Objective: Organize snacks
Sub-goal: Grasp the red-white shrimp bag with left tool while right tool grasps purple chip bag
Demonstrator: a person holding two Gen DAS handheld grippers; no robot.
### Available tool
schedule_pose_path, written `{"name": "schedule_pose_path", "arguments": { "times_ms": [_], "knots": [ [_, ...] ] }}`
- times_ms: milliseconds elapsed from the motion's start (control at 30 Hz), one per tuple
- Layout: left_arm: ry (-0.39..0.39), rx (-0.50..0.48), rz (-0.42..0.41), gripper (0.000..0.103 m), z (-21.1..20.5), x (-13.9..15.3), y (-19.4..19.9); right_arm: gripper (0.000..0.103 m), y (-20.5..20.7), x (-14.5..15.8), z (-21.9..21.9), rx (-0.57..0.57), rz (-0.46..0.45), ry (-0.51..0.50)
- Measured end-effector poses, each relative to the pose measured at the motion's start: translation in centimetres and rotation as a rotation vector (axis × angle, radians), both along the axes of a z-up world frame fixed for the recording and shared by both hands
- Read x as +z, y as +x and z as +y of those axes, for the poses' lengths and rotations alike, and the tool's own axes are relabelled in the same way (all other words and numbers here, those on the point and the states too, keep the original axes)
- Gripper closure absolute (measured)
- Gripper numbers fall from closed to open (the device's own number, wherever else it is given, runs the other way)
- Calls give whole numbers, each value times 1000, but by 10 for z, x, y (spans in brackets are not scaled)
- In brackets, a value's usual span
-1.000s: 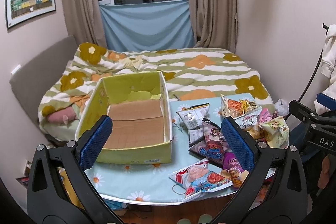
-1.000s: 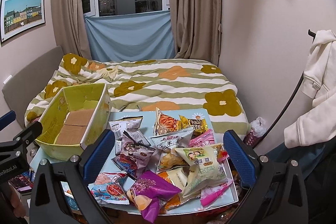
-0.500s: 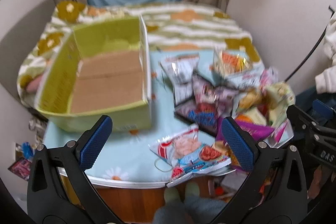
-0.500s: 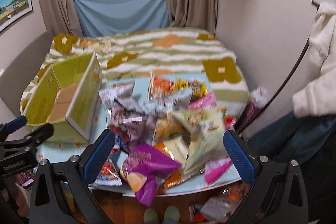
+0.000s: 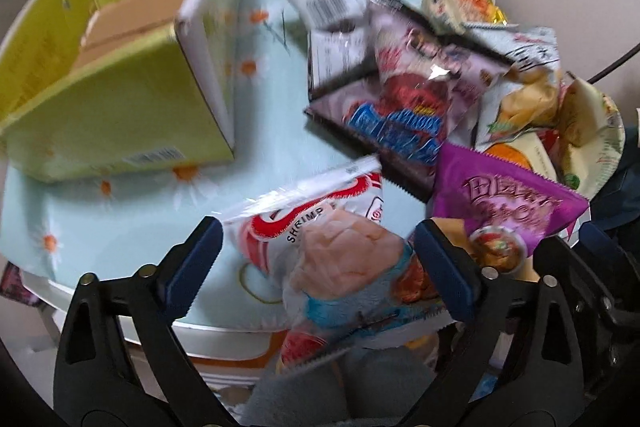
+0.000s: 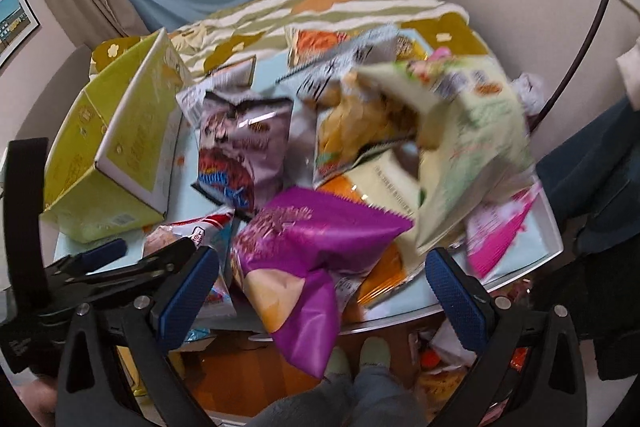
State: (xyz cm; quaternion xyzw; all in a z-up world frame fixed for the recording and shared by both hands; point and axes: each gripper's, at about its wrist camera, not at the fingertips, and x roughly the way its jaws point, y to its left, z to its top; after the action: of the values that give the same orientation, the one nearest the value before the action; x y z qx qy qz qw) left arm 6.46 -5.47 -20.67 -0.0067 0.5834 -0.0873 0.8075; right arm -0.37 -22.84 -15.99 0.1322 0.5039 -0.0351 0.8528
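Observation:
A pile of snack bags lies on a light-blue flowered table (image 5: 120, 211). My left gripper (image 5: 316, 267) is open, its blue pads on either side of a white and red shrimp-chip bag (image 5: 320, 227) at the table's front edge. My right gripper (image 6: 322, 291) is open above a purple bag (image 6: 316, 239) that hangs over the front edge. A yellow-green cardboard box (image 5: 112, 67) stands open on the left, also in the right wrist view (image 6: 120, 147). A dark purple bag (image 5: 404, 95) and a pale green bag (image 6: 472, 147) lie in the pile.
A bed with a flowered green-striped cover (image 6: 320, 3) stands behind the table. The wall is close on the right. A dark stand pole (image 6: 588, 39) leans at the right. My feet (image 6: 360, 355) and a wooden floor show below the table edge.
Both grippers have moved forward and tipped down toward the table. The snacks now fill both views, and the left gripper has come around the shrimp-chip bag.

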Motion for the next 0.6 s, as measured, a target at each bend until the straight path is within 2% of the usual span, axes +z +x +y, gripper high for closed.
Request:
{"name": "schedule_pose_path", "arguments": {
  "times_ms": [100,167,233,267,433,600],
  "knots": [
    [-26,18,32,8,7,-10,-2,0,4,-7,6,14,17,17],
    [-38,28,63,14,11,-18,-2,3,8,-13,9,34,29,30],
    [-33,42,103,26,14,-30,-3,8,12,-17,13,53,46,37],
    [-44,46,115,28,16,-34,-5,9,14,-19,15,62,52,37],
    [-51,32,102,41,17,-39,-11,12,24,-29,22,93,68,40],
    [-34,29,92,43,17,-38,-14,13,35,-42,22,101,94,63]
  ]
}}
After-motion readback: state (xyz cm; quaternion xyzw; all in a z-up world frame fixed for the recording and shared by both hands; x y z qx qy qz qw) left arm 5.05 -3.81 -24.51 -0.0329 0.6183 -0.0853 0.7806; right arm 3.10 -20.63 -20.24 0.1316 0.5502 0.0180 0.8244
